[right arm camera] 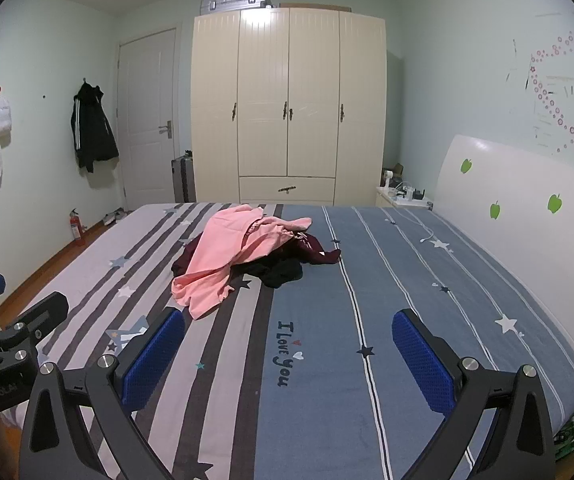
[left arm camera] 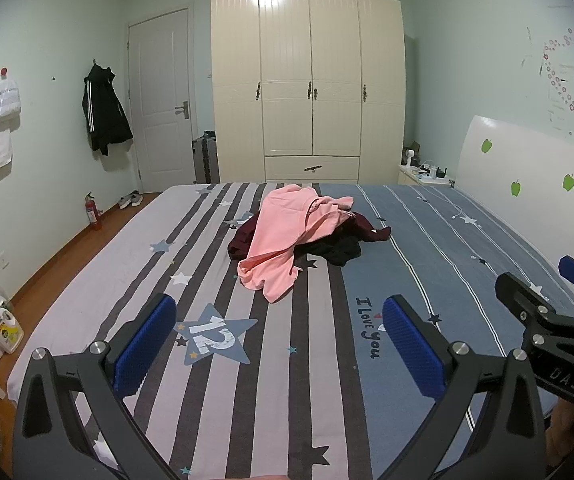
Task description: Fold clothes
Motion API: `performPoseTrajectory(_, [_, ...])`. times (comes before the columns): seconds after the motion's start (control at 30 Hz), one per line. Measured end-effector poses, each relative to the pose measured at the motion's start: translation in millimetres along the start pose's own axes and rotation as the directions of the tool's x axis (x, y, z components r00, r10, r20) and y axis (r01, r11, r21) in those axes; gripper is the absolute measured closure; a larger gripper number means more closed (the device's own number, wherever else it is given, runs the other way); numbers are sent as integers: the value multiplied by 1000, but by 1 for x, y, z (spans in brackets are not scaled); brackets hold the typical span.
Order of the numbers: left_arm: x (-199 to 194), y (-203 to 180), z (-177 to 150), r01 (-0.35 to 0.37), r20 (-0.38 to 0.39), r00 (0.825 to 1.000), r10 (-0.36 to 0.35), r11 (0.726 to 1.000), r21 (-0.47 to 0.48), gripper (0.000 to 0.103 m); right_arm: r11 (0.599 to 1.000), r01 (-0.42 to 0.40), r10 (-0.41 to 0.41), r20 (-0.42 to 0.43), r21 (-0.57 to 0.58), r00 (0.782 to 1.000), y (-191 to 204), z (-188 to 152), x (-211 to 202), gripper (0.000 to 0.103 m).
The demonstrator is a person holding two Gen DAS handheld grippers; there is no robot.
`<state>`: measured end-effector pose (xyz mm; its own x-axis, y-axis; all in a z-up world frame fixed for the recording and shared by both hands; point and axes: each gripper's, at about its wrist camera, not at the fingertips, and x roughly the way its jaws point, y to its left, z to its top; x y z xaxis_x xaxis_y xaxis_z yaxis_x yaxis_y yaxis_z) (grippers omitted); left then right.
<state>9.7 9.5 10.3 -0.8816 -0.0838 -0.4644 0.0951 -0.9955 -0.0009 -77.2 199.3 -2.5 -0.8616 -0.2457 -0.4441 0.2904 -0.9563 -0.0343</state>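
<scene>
Two grippers, left gripper [left arm camera: 279, 344] & right gripper [right arm camera: 289, 356], hover released over the bed [left arm camera: 427, 240], nothing held. Clothes pile [left arm camera: 287, 236] sits mid-bed, well apart, pink top [right arm camera: 223, 264] uppermost. Risk: grabbing tangled layers, dragging dark garments [right arm camera: 283, 272] along w/ it.

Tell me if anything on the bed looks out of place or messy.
Yes: a crumpled pink garment lies heaped over a maroon garment and a black garment mid-bed, all unfolded. A thin white cable trails across the blue striped bedsheet near the headboard.
</scene>
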Motion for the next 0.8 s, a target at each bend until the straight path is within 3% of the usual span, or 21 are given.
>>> performPoseTrajectory(0.23, [10,12,-11,-45,0,999,45,999,-16,1,1000,4,-4,2,2,1000,-3,-2,3,0])
performPoseTrajectory(0.3, [24,20,-21,-127,-11,992,127,991,-33,1,1000,4,-4,-2,6,1000,-6,-8,13,0])
performPoseTrajectory(0.4, [57,34,-41,-157,-36,987,156,987,-22,1,1000,3,-3,-33,7,999,-8,-22,41,0])
performPoseTrajectory(0.57, [165,68,-77,-150,-107,984,144,987,-52,1,1000,4,-5,-87,-11,996,-8,-59,122,0])
performPoseTrajectory(0.7, [283,86,-101,-166,-124,978,165,986,4,3,999,-32,33,-120,7,992,-5,-91,232,0])
performPoseTrajectory(0.8, [370,97,-104,-150,-140,978,156,987,51,13,999,-44,44,-133,8,990,1,-103,319,0])
